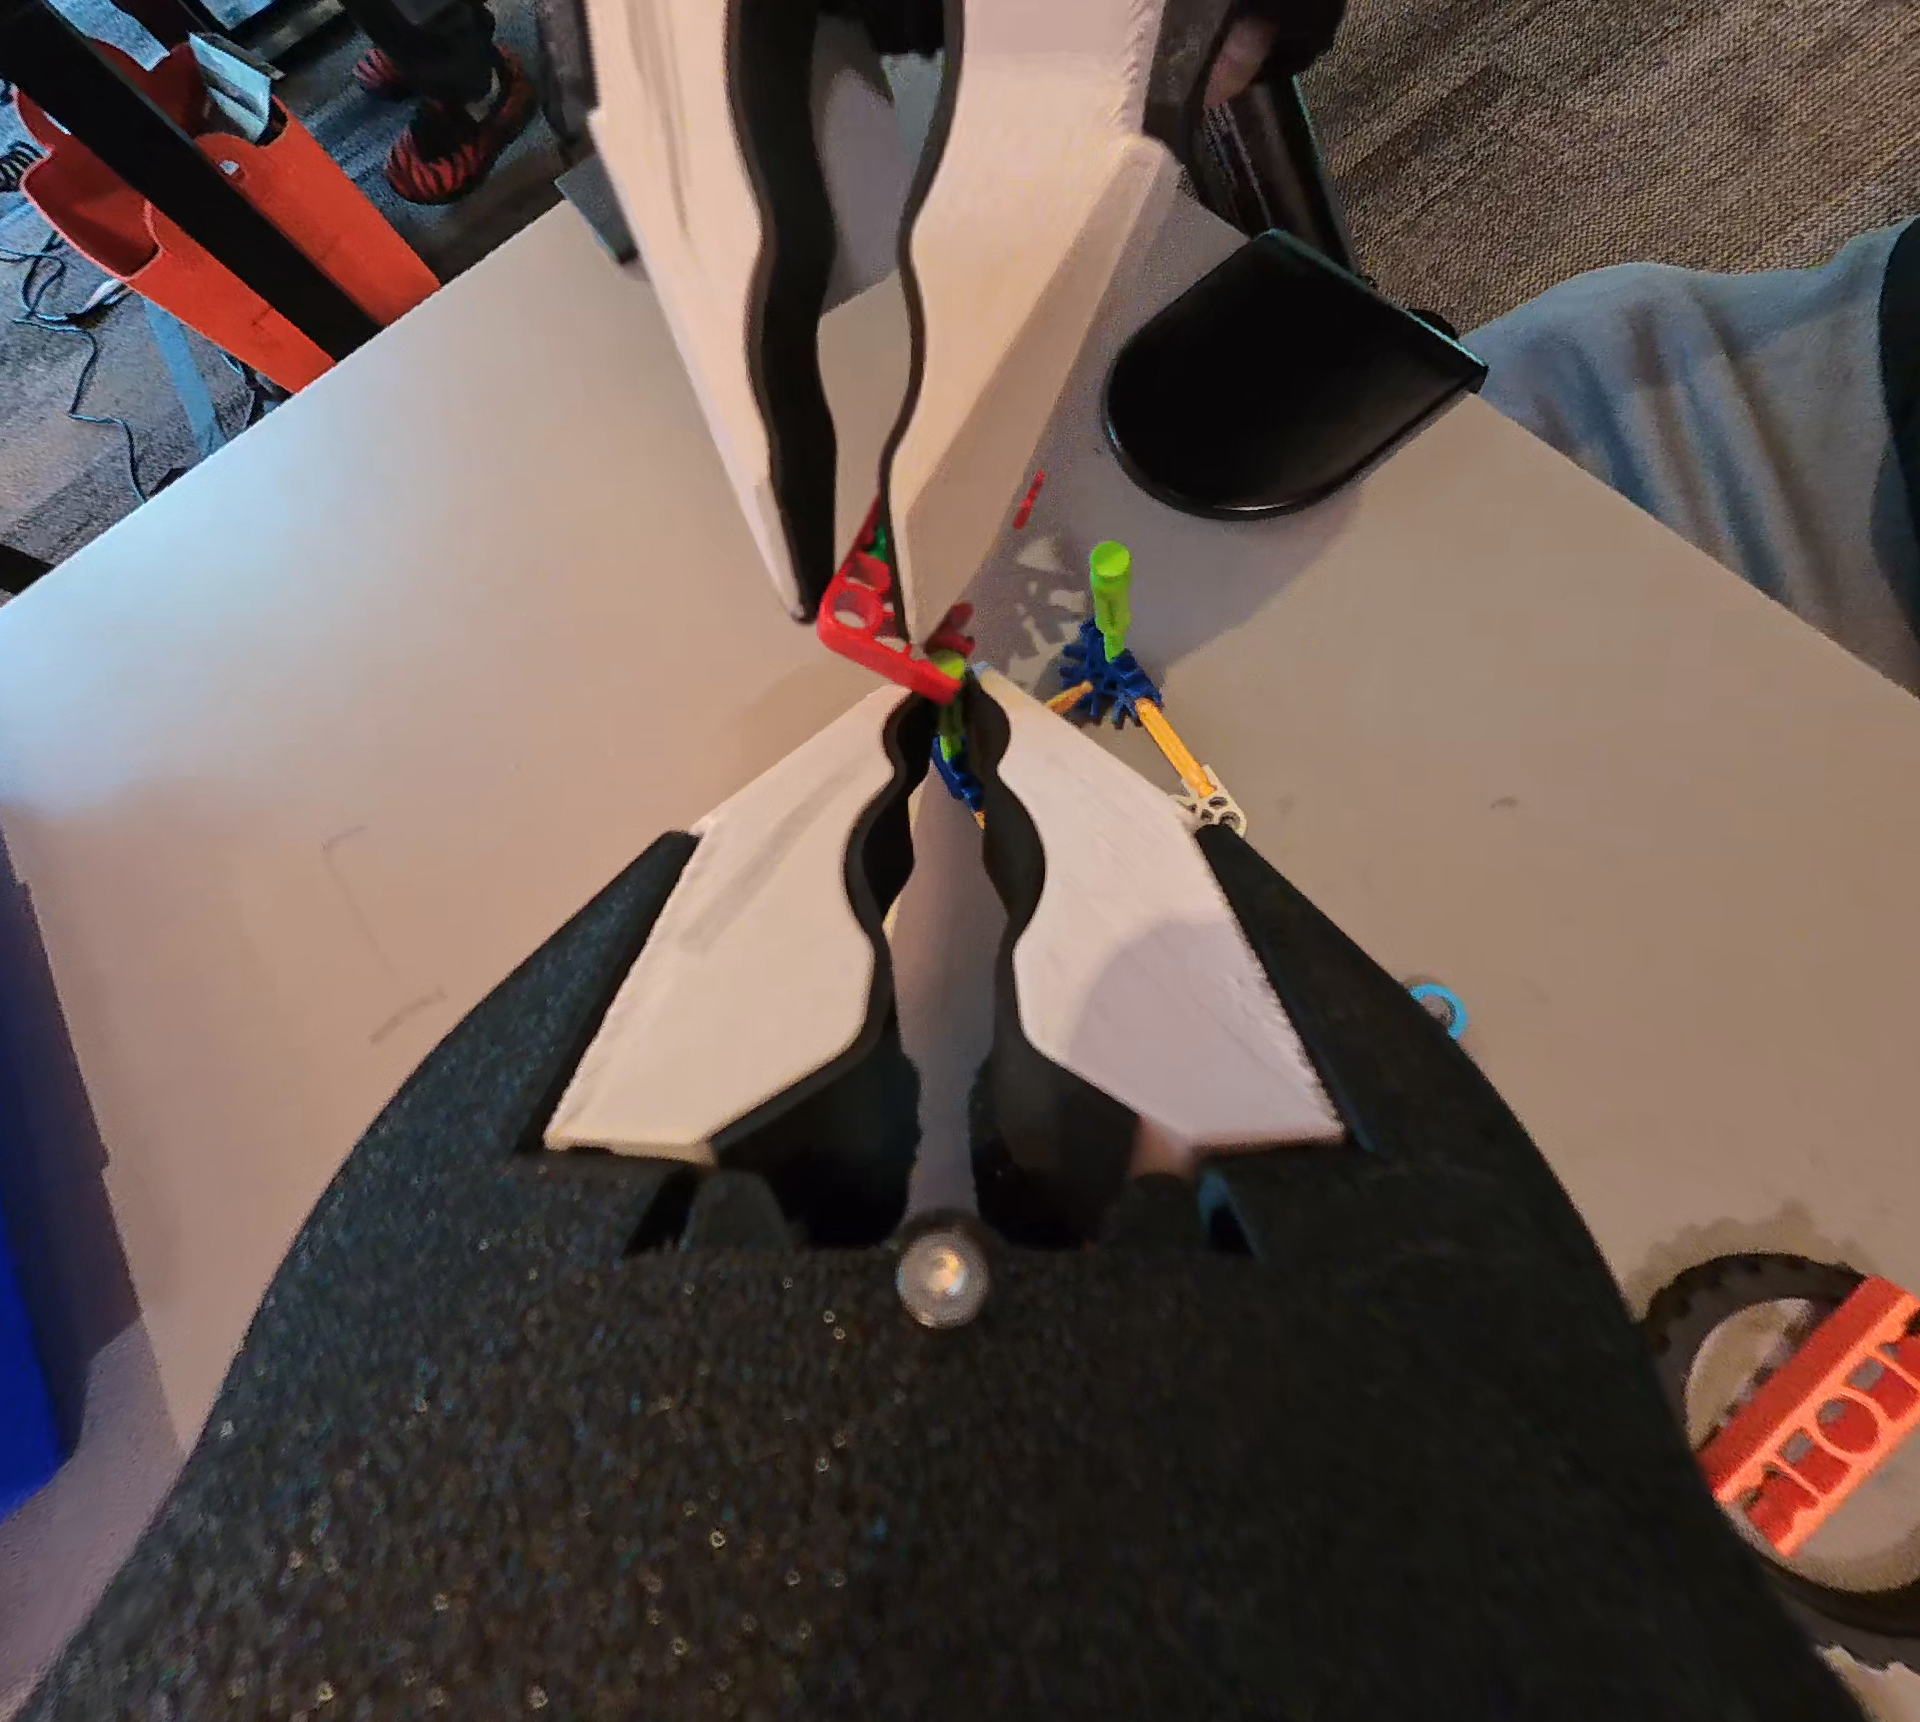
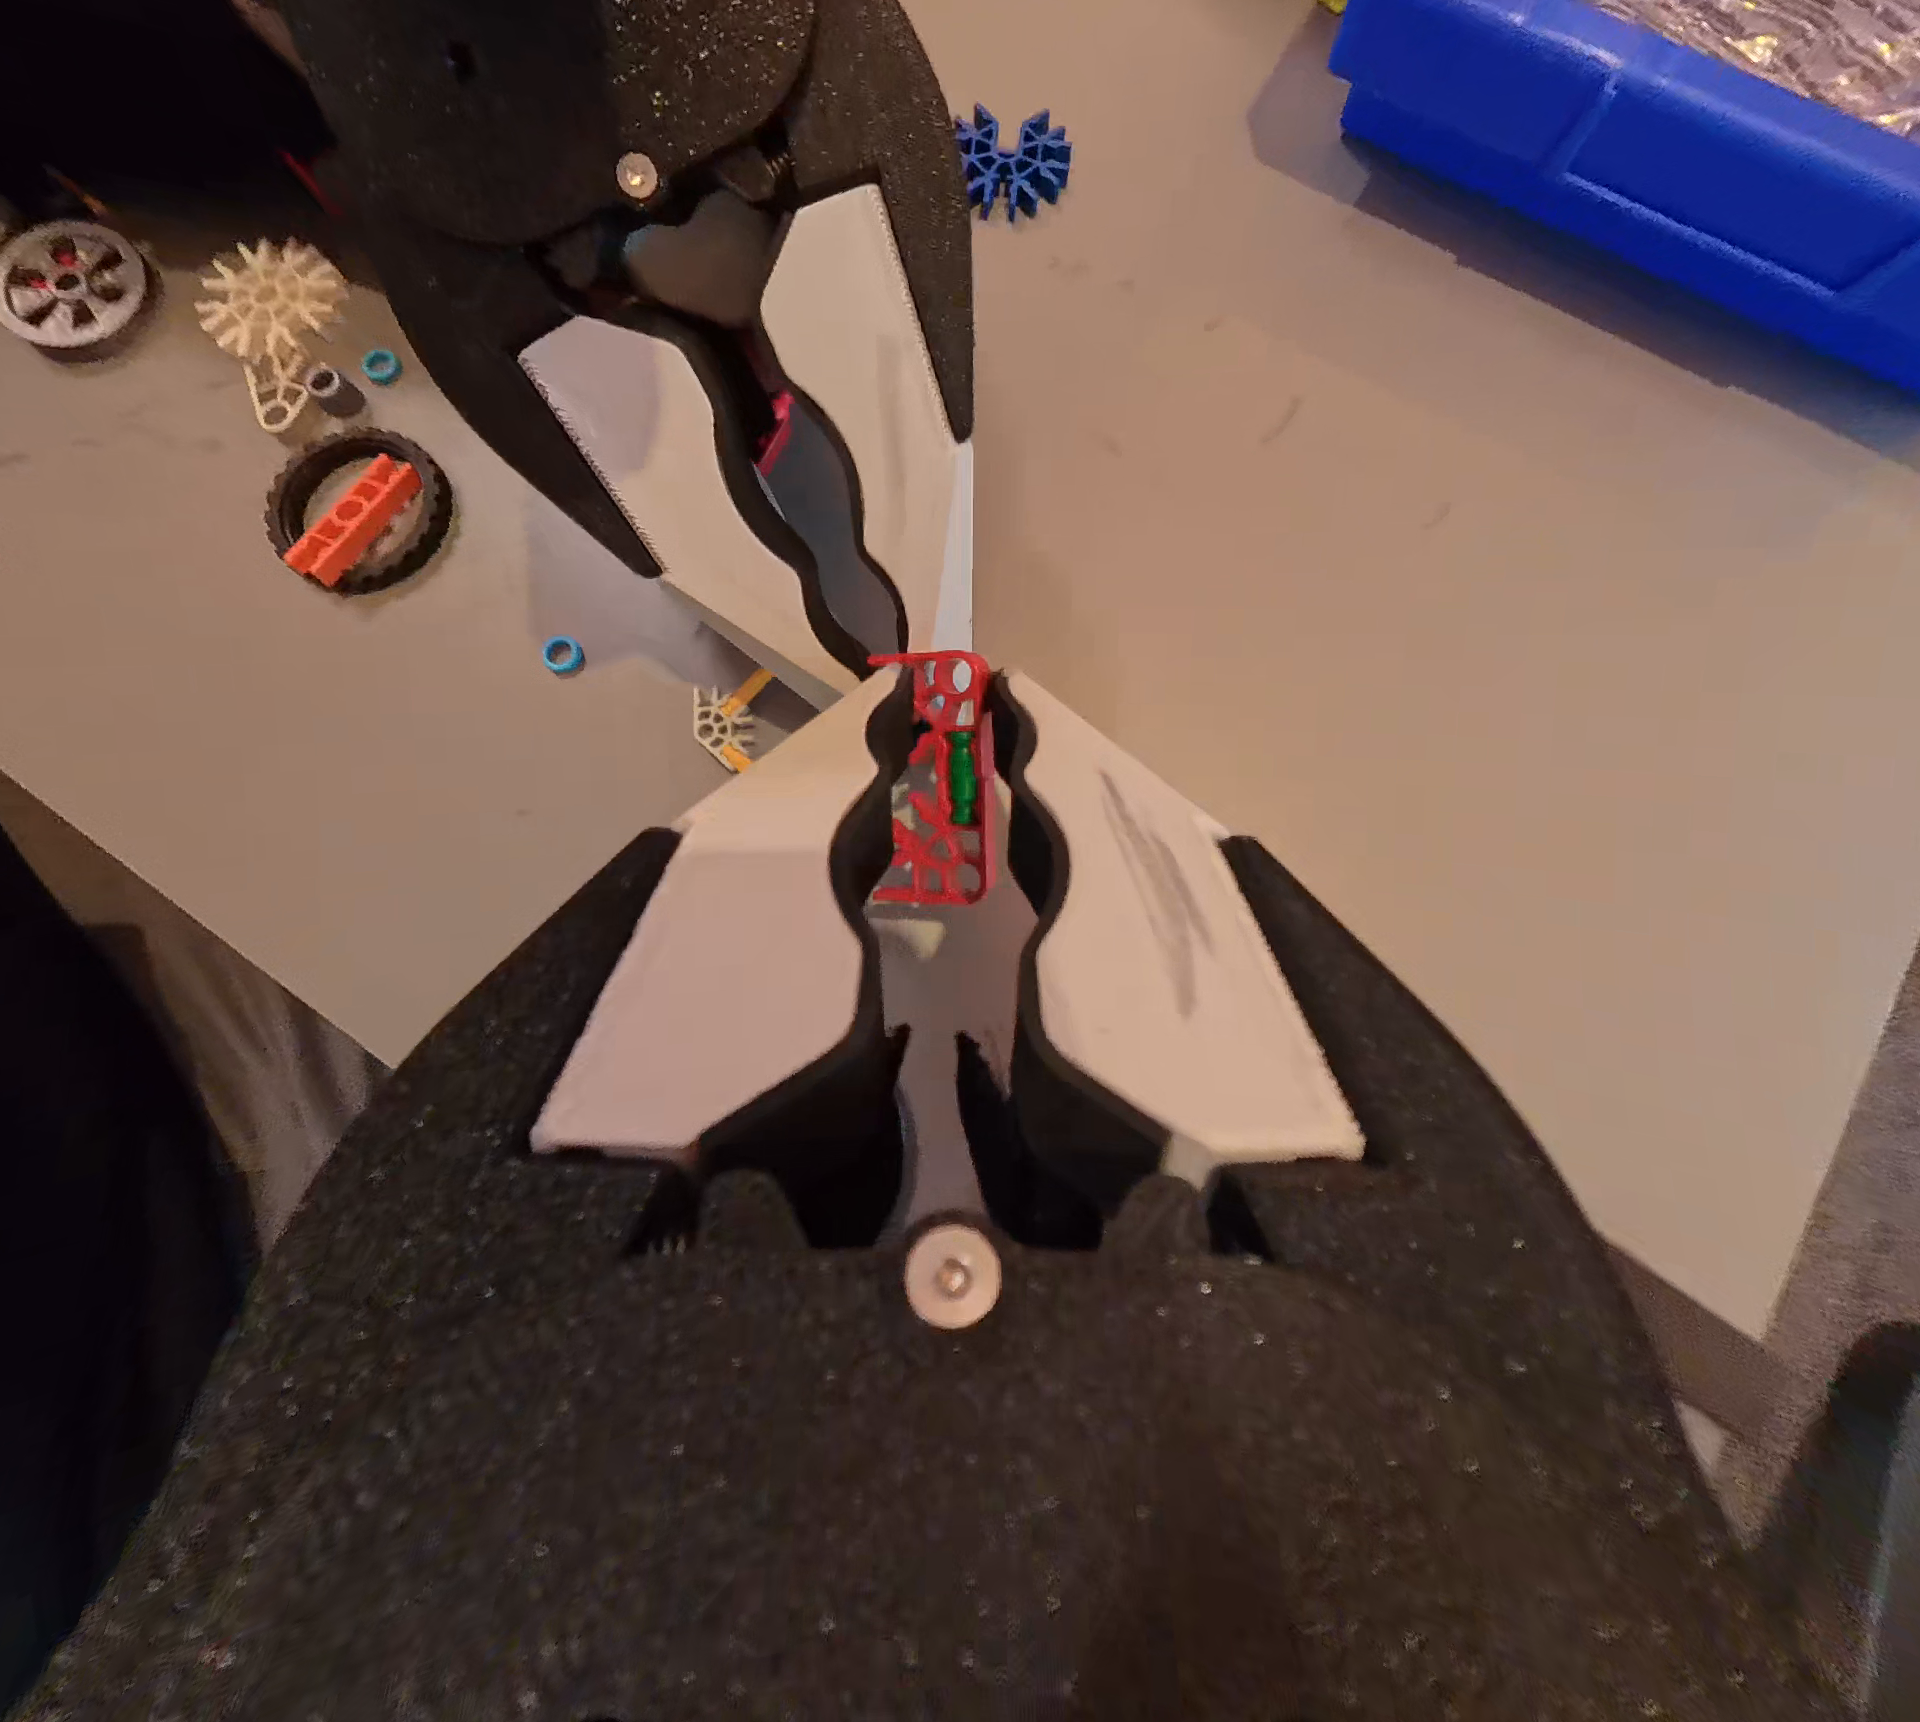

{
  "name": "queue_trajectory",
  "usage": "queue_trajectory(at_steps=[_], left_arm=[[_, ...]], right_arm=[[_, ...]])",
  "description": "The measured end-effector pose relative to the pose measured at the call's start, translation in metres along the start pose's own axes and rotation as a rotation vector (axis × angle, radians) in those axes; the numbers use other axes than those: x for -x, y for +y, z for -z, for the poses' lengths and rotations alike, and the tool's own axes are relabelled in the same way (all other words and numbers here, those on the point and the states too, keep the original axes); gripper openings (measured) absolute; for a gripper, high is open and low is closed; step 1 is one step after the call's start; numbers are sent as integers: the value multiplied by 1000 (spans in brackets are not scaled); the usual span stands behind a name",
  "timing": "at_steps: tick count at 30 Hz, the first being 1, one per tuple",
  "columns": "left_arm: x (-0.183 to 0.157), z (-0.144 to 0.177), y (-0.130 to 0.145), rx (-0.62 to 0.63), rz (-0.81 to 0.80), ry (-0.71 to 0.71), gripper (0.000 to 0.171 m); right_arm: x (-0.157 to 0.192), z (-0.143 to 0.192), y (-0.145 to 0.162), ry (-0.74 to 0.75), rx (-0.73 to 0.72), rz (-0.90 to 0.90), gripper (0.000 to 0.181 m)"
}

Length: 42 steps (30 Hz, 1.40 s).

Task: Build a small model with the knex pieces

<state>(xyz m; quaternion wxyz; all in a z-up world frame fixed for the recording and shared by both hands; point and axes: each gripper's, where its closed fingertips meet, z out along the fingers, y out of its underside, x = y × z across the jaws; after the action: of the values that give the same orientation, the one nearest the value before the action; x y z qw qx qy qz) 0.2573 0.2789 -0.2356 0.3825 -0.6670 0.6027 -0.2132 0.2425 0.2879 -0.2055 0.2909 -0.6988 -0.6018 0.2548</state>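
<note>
White fingers of the right hand-held gripper (image 2: pixel 943 685) are closed narrowly on a red bracket (image 2: pixel 928 853), which stands upright between the pads above the table (image 2: pixel 1351 633). A green rod (image 2: pixel 962 779) lies along the bracket's inner face. The left hand-held gripper (image 1: pixel 940 701) meets the bracket tip to tip from the opposite side, its fingers drawn nearly together on what looks like a second green rod, with a blue piece just behind it.

Just beside the bracket stands a blue connector (image 1: pixel 1110 685) with an upright green peg and yellow rods (image 1: pixel 1169 747) running out of it. Near the bracket lies a blue ring (image 2: pixel 562 655). Farther from it are a black tyre (image 2: pixel 358 512) with an orange block inside, a white connector (image 2: pixel 270 301) and a grey wheel (image 2: pixel 71 283). Well apart from the bracket sits a blue bin (image 2: pixel 1558 114).
</note>
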Motion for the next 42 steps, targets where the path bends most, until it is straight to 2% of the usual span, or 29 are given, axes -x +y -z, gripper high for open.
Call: queue_trajectory(at_steps=[7, 9, 11, 32, 38, 42], left_arm=[[1, 0, 0, -10, -10, -15, 2], [1, 0, 1, -13, -6, -17, 2], [2, 0, 2, -14, -3, -24, 3], [10, 2, 7, 15, -28, -101, 6], [8, 2, 5, 1, -5, -80, 7], [8, 2, 4, -9, -12, -79, 3]], right_arm=[[-1, 1, 2, 6, -88, -112, 12], [-1, 4, -2, -3, -139, -158, 4], [-3, 7, -2, 3, -162, -177, 3], [-8, -5, 10, 61, -155, -217, 5], [-7, -8, 12, 74, -154, -221, 5], [-3, -11, 17, 31, -130, -263, 21]])
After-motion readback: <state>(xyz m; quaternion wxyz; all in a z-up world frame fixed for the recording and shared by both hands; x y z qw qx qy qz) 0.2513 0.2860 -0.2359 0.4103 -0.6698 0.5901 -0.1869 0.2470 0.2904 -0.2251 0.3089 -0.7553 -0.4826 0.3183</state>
